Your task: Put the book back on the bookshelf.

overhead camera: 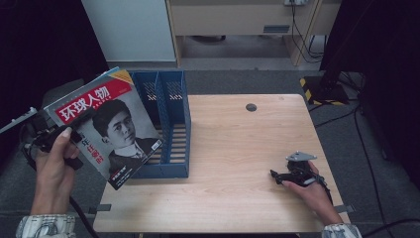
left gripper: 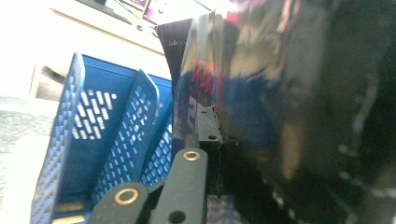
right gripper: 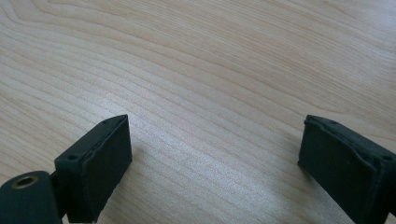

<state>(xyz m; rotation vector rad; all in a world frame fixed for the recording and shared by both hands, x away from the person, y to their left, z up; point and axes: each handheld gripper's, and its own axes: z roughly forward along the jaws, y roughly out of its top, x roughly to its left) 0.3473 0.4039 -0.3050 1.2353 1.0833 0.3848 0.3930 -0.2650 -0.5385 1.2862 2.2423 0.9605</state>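
Magazine (overhead camera: 111, 126), clamped by left tool (overhead camera: 49, 136), tilts top-left above rack (overhead camera: 171, 124).

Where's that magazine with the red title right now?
In the high view the magazine is at the left, held up off the wooden table by the left gripper, tilted just in front of the blue file rack.

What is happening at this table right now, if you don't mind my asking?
A person works with a gripper in each hand. The left gripper is clamped on a magazine, holding it tilted above the left side of a blue file rack. The right gripper rests open and holds nothing, low over the bare wooden table.
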